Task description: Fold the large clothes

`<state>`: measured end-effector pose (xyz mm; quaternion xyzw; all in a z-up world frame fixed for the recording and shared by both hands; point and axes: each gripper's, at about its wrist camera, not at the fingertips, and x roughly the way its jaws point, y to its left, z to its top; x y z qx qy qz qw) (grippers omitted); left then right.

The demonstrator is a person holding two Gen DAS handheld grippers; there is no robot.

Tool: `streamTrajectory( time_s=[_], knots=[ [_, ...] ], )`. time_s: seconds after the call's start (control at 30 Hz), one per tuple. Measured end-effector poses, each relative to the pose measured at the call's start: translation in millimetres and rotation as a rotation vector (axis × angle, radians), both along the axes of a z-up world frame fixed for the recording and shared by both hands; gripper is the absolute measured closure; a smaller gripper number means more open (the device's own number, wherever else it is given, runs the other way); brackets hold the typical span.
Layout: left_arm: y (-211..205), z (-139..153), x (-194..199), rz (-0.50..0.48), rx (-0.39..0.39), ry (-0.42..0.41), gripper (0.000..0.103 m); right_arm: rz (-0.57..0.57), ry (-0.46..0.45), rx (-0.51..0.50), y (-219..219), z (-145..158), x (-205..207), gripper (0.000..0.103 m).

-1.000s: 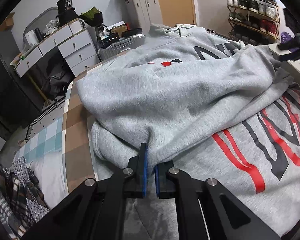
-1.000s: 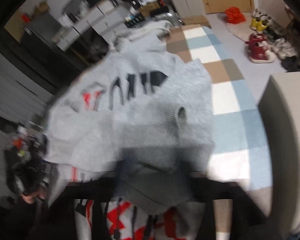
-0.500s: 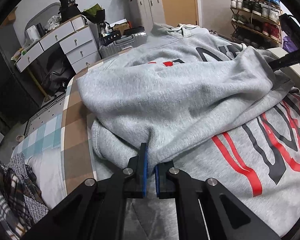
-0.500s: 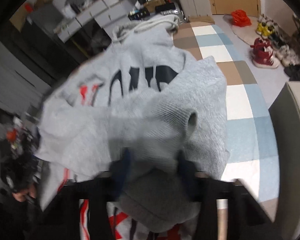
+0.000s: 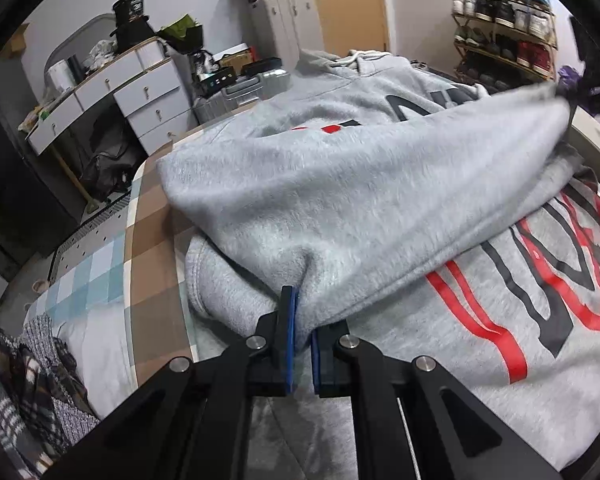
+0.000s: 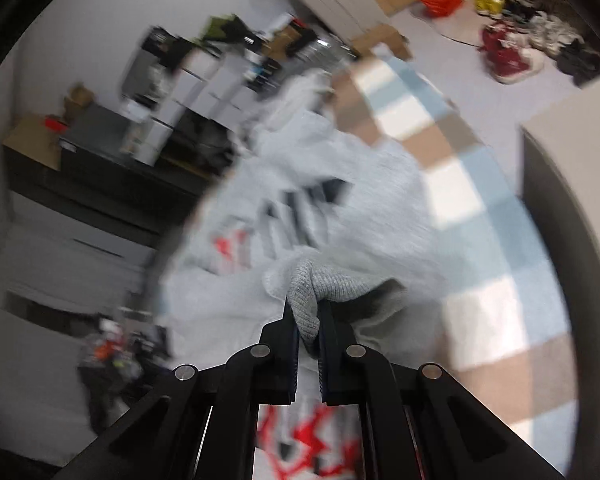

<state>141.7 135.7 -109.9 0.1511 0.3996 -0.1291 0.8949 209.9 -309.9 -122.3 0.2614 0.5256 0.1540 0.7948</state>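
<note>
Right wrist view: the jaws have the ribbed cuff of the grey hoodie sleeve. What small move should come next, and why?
Probably carry the cuff across the hoodie chest and lay the sleeve flat. The right gripper has just closed on the cuff, and the left gripper pins the sleeve's other end, so the sleeve hangs stretched between them above the printed front.

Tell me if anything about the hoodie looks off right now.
Nothing looks damaged or spilled. The grey hoodie is mid-fold: left gripper pinches the sleeve's fold, right gripper clamps the ribbed cuff, so the sleeve spans the chest unevenly.
</note>
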Motion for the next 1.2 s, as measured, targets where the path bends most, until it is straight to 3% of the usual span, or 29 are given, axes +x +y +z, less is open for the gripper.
streamTrajectory(
  time_s=[0.1,0.2,0.27,0.3,0.4,0.43,0.47,0.53,0.63,0.67,0.77,0.83,0.9,1.03,1.1,1.2],
  knots=[
    [-4.9,-5.8,-4.1,-0.036,0.043,0.005,0.099,0.045,0.017,-0.14,10.7,-23.7,-4.9,0.095],
    [-7.5,-13.7,-6.0,-0.072,0.093,0.04,0.098,0.106,-0.036,-0.249,26.0,-24.2,-9.2,0.093],
    [-4.9,-11.0,-9.4,-0.095,0.08,0.05,0.097,0.137,-0.048,-0.339,33.4,-16.5,-10.2,0.083],
    [-2.7,-5.8,-13.0,-0.112,0.061,0.045,0.097,0.135,-0.045,-0.352,33.9,-14.1,-10.6,0.071],
    [6.1,16.3,-29.1,-0.159,-0.025,0.018,0.093,0.097,-0.087,-0.347,26.0,4.3,-13.7,0.012],
    [9.4,23.2,-34.8,-0.178,-0.056,0.02,0.083,0.091,-0.113,-0.34,22.0,7.7,-18.5,0.007],
    [11.3,27.5,-38.9,-0.187,-0.075,0.026,0.063,0.083,-0.128,-0.343,20.8,13.7,-20.6,0.007],
    [18.2,41.3,-50.8,-0.199,-0.126,0.021,0.042,0.063,-0.151,-0.325,18.8,26.0,-24.7,0.007],
    [27.3,62.4,-63.1,-0.221,-0.203,-0.004,0.041,0.006,-0.236,-0.316,23.2,50.8,-33.9,0.007],
    [28.4,72.5,-62.8,-0.204,-0.231,-0.017,0.037,0.013,-0.29,-0.303,32.3,63.4,-39.3,0.007],
    [15.7,86.8,-46.9,-0.201,-0.309,-0.061,0.02,0.108,-0.402,-0.241,71.8,81.7,-42.6,0.002],
    [-3.9,80.9,-19.9,-0.186,-0.299,-0.063,0.019,0.172,-0.456,-0.276,108.6,81.3,-39.9,0.0],
    [-14.8,57.6,14.4,-0.151,-0.289,0.024,0.019,0.223,-0.419,-0.356,137.4,62.1,-23.2,0.001],
    [-6.0,-14.8,67.9,-0.014,-0.286,0.26,0.02,0.21,-0.162,-0.597,140.8,-17.7,21.4,0.001],
    [7.8,-37.2,77.3,0.037,-0.357,0.331,0.021,0.18,-0.062,-0.58,115.8,-50.8,25.9,0.0],
    [18.1,-40.3,79.4,0.044,-0.438,0.329,0.021,0.238,-0.125,-0.614,115.5,-55.9,16.6,0.0]
  ],
)
